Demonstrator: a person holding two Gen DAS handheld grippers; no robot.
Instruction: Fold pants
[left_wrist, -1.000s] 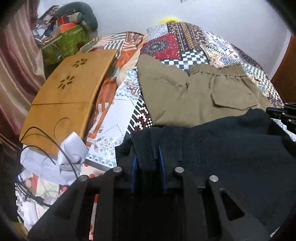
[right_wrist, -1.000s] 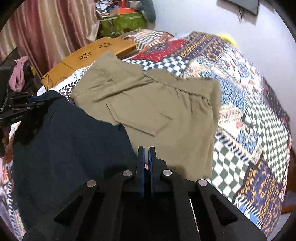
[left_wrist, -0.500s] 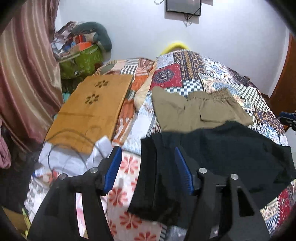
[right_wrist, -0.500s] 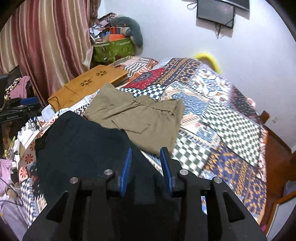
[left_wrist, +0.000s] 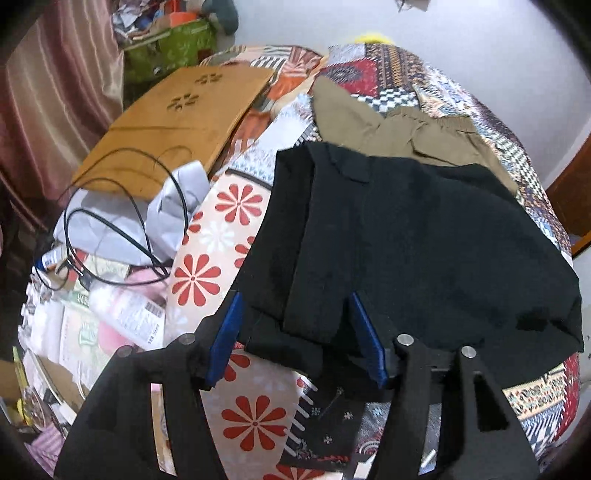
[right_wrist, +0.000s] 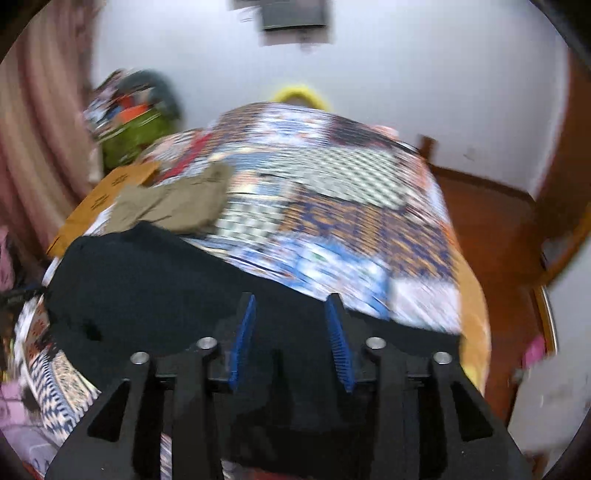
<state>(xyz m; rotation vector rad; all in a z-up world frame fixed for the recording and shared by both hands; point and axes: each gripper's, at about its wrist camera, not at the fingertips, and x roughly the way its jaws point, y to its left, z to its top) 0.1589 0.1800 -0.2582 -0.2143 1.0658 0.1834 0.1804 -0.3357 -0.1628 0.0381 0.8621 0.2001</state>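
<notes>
Item: black fabric pants (left_wrist: 406, 236), lying as a squat folded slab across the centre and right of the left-wrist view, on the patchwork-print bed cover (left_wrist: 436, 74). Near corner shows stacked layers, so at least one fold looks done; whether another is due cannot be judged.

Item: olive-khaki pants with elastic waistband (left_wrist: 406, 125), upper centre, partly under the black pair's far edge. Appears folded too.

Left tool (left_wrist: 295, 334): blue pads apart, the black pair's near corner between them, not pinched.

Right tool (right_wrist: 291, 339): jaws opening, black cloth below and between the pads, no grip evident.

Stage, as judged: release after a fold; tidying or stacking may remain.

Obscured: right-wrist view heavily motion-blurred, bed print and wall object smeared. Black cloth hides seams and creases. Tool bodies cover the pants' near edge. Tan wooden board with flower cut-outs (left_wrist: 177, 122), upper left, overlain by a black cable (left_wrist: 125, 229).
</notes>
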